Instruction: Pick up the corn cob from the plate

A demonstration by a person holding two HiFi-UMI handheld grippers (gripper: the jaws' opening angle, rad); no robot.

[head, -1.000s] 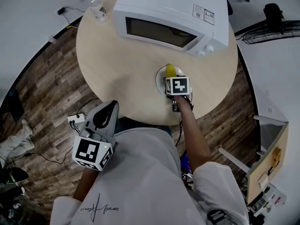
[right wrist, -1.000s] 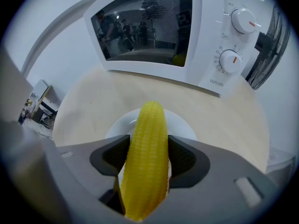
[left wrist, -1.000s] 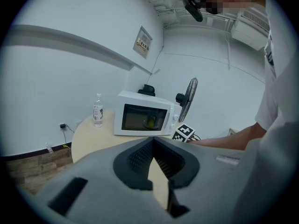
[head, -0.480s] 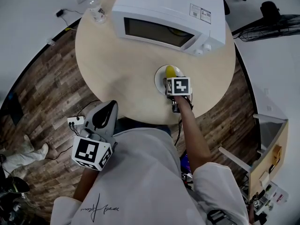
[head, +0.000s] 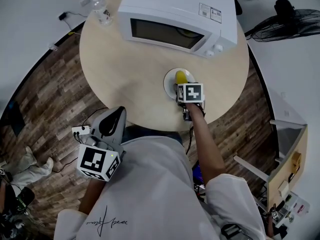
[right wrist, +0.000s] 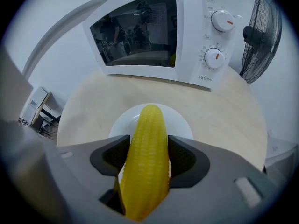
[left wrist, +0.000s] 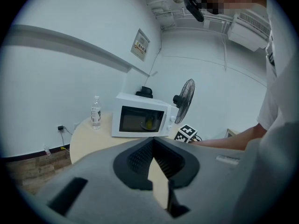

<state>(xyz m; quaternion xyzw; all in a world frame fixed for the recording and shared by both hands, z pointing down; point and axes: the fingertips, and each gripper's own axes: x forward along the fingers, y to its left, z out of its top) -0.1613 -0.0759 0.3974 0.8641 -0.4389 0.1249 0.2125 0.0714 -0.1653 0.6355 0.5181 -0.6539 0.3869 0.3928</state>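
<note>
Over the white plate (head: pixel 168 82), clamped in right gripper (right wrist: pixel 148 154) at mid-length: corn cob (right wrist: pixel 149 134), lengthwise along the jaws, tip toward microwave (head: pixel 175 14). Lifted clear or touching plate: cannot tell. Left gripper (left wrist: pixel 153 156) closed on nothing, well back off table (head: pixel 125 69), far from cob.

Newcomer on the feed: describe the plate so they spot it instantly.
On the round table, look in front of the knob end of the white microwave. The plate is the small white round dish, the only dish on the table, with the right gripper holding a yellow corn cob above it.
</note>
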